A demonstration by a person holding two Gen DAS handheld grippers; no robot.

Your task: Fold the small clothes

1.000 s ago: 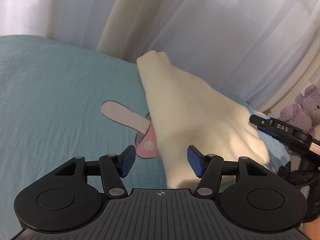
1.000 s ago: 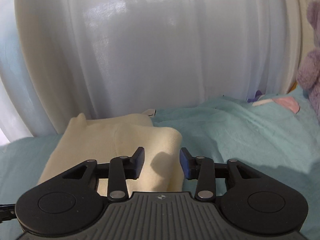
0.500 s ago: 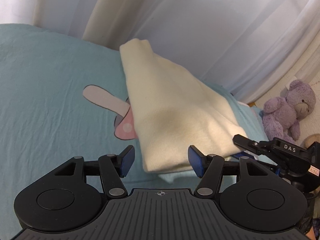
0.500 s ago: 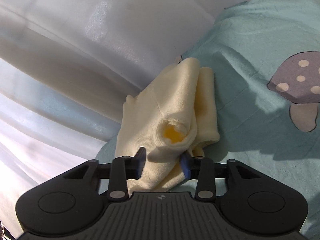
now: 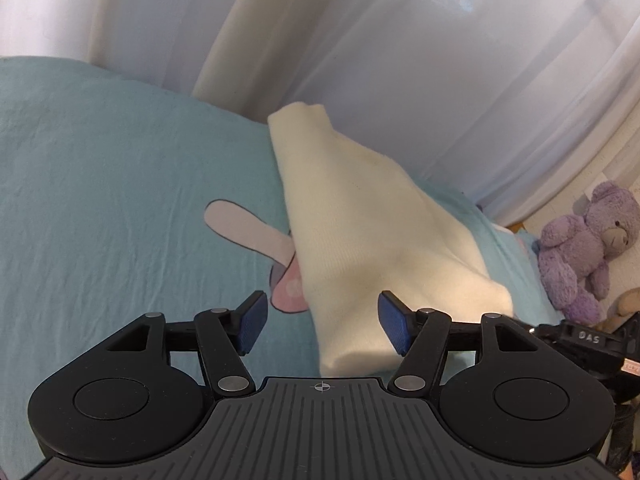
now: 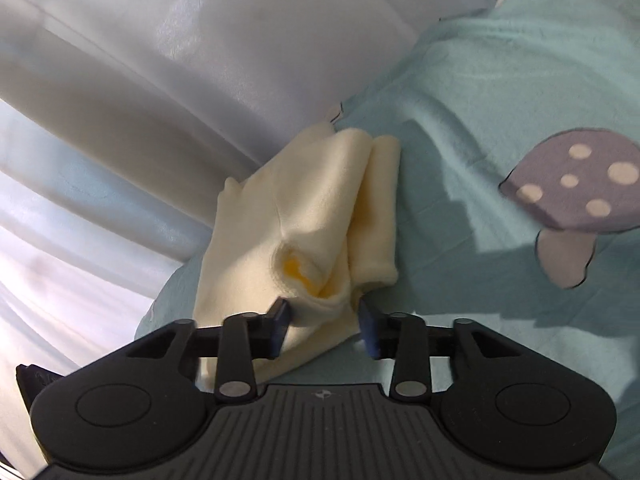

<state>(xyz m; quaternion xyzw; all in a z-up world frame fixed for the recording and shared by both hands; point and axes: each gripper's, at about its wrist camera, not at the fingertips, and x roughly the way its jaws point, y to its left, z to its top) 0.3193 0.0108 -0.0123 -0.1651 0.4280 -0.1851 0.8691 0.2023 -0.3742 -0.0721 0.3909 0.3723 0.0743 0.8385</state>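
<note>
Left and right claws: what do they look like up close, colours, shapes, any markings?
Both match. The left claw has a black ribbed body, two round black discs at its sides, black link arms with silver rivets, blue textured pads and a small white crosshair mark in the middle. The right claw is built the same; in the left view its side shows white letters "DAS".

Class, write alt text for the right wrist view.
The right claw is opening around a bunched corner of a cream garment, which lies folded on a teal bedsheet with a purple mushroom print. White curtains hang behind.
</note>
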